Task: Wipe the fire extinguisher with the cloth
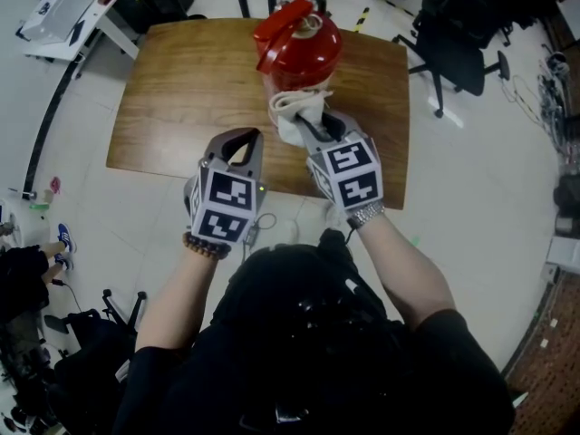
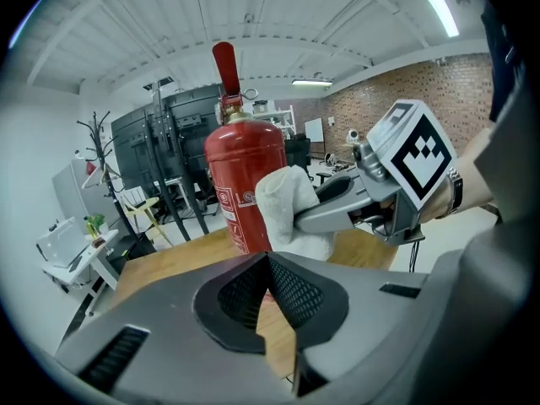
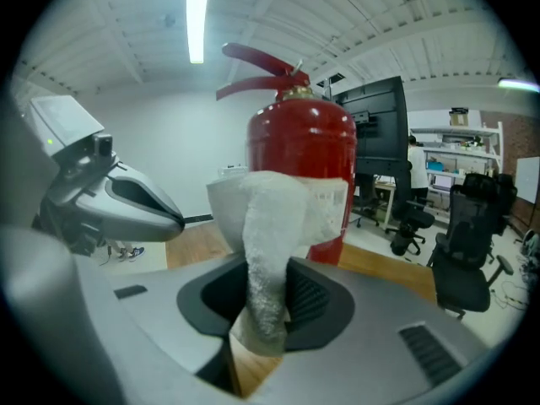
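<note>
A red fire extinguisher (image 1: 297, 42) stands upright on the wooden table (image 1: 181, 89), towards its near edge. A white cloth (image 1: 294, 111) is pressed against its near side, and my right gripper (image 1: 319, 127) is shut on that cloth. The right gripper view shows the cloth (image 3: 278, 205) pinched between the jaws, with the extinguisher (image 3: 299, 142) just behind it. My left gripper (image 1: 240, 143) hovers beside it on the left, over the table's front edge, shut and holding nothing. The left gripper view has the extinguisher (image 2: 240, 175), the cloth (image 2: 283, 209) and the right gripper (image 2: 337, 205) ahead of its jaws.
A black office chair (image 1: 453, 43) stands right of the table. A white desk (image 1: 72, 7) sits at the far left. A person's legs (image 1: 23, 270) show on the floor at left. A coat rack (image 2: 101, 159) and more chairs (image 3: 472, 226) stand in the background.
</note>
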The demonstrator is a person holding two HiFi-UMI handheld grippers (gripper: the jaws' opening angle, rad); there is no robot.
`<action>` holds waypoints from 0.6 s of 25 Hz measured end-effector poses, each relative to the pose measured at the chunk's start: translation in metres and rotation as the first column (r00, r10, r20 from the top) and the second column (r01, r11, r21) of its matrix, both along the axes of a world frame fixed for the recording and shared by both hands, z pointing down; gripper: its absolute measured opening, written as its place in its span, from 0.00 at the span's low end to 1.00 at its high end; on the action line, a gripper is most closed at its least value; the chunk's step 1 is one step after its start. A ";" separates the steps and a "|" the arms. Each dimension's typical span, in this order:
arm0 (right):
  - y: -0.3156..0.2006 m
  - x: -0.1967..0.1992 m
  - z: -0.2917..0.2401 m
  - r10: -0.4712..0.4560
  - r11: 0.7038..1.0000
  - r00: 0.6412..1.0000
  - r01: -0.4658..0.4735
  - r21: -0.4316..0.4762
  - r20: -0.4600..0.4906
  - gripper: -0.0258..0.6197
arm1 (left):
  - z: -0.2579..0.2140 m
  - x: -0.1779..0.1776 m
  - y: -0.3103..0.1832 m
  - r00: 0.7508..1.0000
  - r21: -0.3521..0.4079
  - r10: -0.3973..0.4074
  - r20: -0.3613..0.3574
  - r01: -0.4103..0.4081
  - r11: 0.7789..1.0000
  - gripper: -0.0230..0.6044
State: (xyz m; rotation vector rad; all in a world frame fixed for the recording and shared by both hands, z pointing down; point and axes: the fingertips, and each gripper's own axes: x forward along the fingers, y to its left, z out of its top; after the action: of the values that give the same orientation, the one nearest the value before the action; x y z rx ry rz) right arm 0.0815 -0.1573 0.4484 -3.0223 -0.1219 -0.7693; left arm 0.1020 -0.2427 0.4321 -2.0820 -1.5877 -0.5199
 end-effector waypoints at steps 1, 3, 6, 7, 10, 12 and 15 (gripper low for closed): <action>0.001 0.000 0.008 0.002 1.000 1.000 -0.002 0.006 0.008 0.22 | 0.001 0.000 0.000 1.000 0.004 -0.001 -0.001 0.001 1.000 0.04; 0.001 0.001 0.023 0.002 1.000 1.000 -0.002 0.016 0.026 0.22 | 0.004 0.000 -0.001 1.000 0.012 -0.003 -0.001 0.004 1.000 0.04; -0.001 0.001 0.046 -0.002 0.999 0.998 0.000 0.033 0.061 0.22 | 0.009 -0.001 -0.003 1.000 0.028 -0.008 0.001 0.008 1.000 0.04; -0.002 0.001 0.055 -0.002 0.999 0.997 -0.001 0.038 0.074 0.22 | 0.011 -0.001 -0.004 1.000 0.033 -0.009 0.003 0.009 0.999 0.04; -0.002 0.000 0.081 -0.004 0.998 0.992 -0.003 0.055 0.129 0.22 | 0.013 0.000 -0.005 1.000 0.045 -0.011 0.002 0.011 0.999 0.04; -0.002 0.001 0.095 -0.008 0.998 0.988 -0.003 0.067 0.154 0.22 | 0.015 0.001 -0.005 1.000 0.052 -0.012 0.000 0.012 0.999 0.04; -0.002 0.003 0.116 -0.011 0.996 0.982 -0.006 0.087 0.190 0.22 | 0.017 0.002 -0.006 1.000 0.063 -0.020 0.006 0.020 0.998 0.04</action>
State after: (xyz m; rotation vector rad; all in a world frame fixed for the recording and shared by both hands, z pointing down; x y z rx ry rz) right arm 0.0843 -0.1593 0.5648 -2.8623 -0.0843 -1.0343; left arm 0.1035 -0.2492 0.4495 -2.0535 -1.5362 -0.5765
